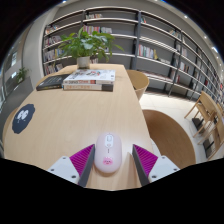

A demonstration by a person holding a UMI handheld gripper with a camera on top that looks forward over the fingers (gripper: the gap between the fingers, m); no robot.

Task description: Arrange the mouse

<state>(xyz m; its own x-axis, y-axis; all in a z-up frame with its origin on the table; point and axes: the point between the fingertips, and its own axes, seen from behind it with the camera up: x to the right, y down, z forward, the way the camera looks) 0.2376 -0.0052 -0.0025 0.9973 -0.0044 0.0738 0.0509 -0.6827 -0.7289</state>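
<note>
A white mouse (107, 153) with a pink mark on its back lies on the light wooden table (70, 120), between my gripper's two fingers. My gripper (108, 160) is open: the magenta pads (83, 160) stand on either side of the mouse with a gap at each side. The mouse rests on the table, near its front edge.
A dark mouse mat (22, 117) with a white figure lies on the table to the left. A stack of books (89, 80) and a potted plant (84, 45) stand at the far end. Chairs (139, 80) and bookshelves (150, 35) are beyond and to the right.
</note>
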